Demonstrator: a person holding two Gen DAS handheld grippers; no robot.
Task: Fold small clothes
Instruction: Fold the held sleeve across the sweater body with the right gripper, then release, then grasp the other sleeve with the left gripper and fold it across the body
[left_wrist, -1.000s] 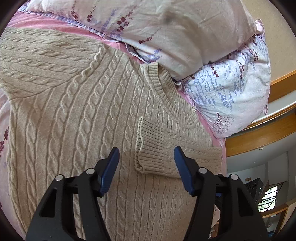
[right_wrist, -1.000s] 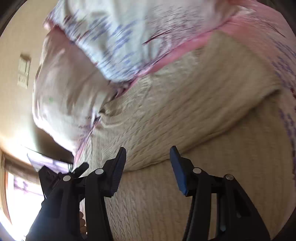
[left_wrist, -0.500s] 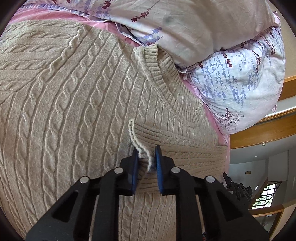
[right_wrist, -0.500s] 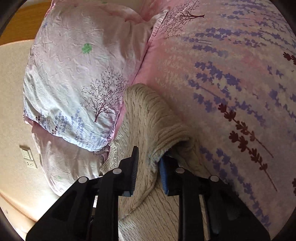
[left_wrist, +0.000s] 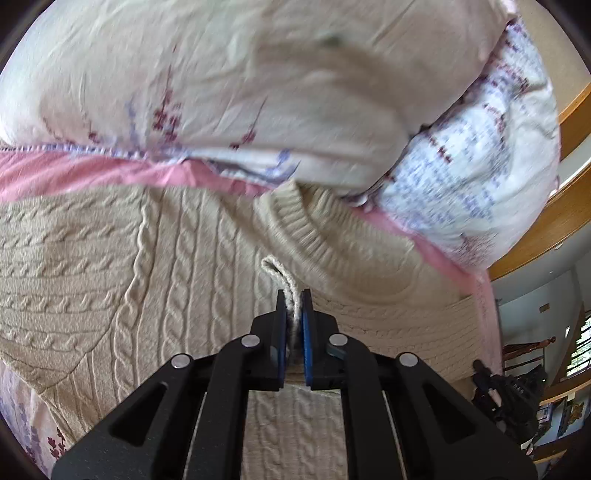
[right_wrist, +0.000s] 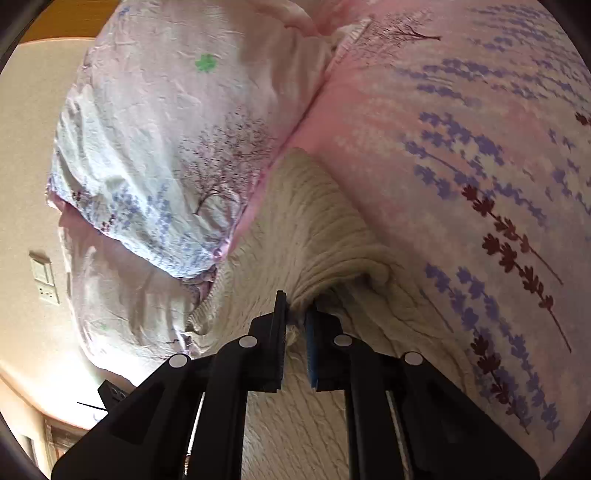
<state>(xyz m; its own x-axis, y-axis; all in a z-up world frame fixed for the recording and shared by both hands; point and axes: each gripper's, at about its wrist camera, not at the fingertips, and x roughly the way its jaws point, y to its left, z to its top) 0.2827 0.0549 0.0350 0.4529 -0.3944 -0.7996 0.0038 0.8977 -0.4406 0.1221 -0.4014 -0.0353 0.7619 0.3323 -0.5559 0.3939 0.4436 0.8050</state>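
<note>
A beige cable-knit sweater (left_wrist: 155, 280) lies on the pink floral bed, its ribbed neckline (left_wrist: 314, 236) against the pillows. My left gripper (left_wrist: 294, 306) is shut on the ribbed cuff of a sleeve (left_wrist: 275, 267) folded across the chest, just below the neckline. In the right wrist view the same sweater (right_wrist: 306, 221) bunches up into my right gripper (right_wrist: 295, 314), which is shut on a fold of its edge, lifted off the sheet.
Floral pillows (left_wrist: 258, 92) lie just beyond the sweater; they also show in the right wrist view (right_wrist: 166, 155). The pink lavender-print sheet (right_wrist: 461, 166) spreads to the right. A wooden headboard rail (left_wrist: 554, 221) and a wall switch (right_wrist: 44, 275) lie past the bed.
Both grippers were open one second ago, closed on the sweater half a second ago and still hold it. The left one has moved with the cuff toward the neckline and pillows.
</note>
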